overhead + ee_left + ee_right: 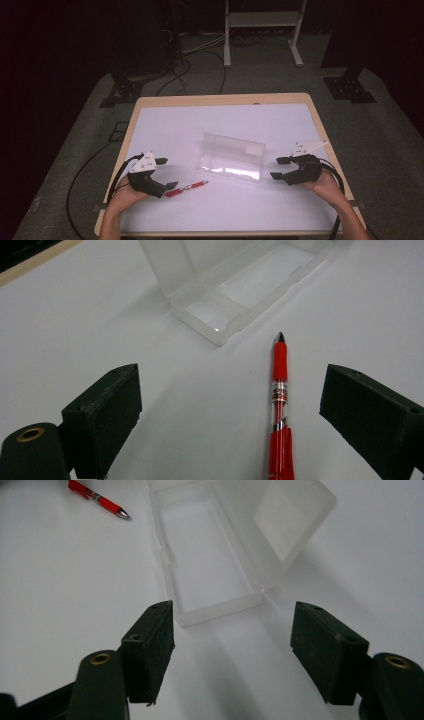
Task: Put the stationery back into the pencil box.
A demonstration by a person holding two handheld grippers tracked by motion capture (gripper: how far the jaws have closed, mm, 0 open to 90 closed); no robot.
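Observation:
A clear plastic box (232, 158) lies in the middle of the white table with its lid raised at the far side. It is empty in the right gripper view (210, 560). A red pen (186, 188) lies flat just left of the box, tip toward it. My left gripper (166, 173) is open beside the pen's near end; the pen (279, 405) lies on the table between its jaws, untouched, and the box (235, 290) sits beyond. My right gripper (279, 168) is open just right of the box, holding nothing. The pen (97, 499) lies far off past the box.
The white sheet covers a wooden table (220, 99) with its edges near both hands. Cables trail from each gripper off the table's front corners. Behind the table, on the grey floor, stand a white frame (262, 30) and black stands.

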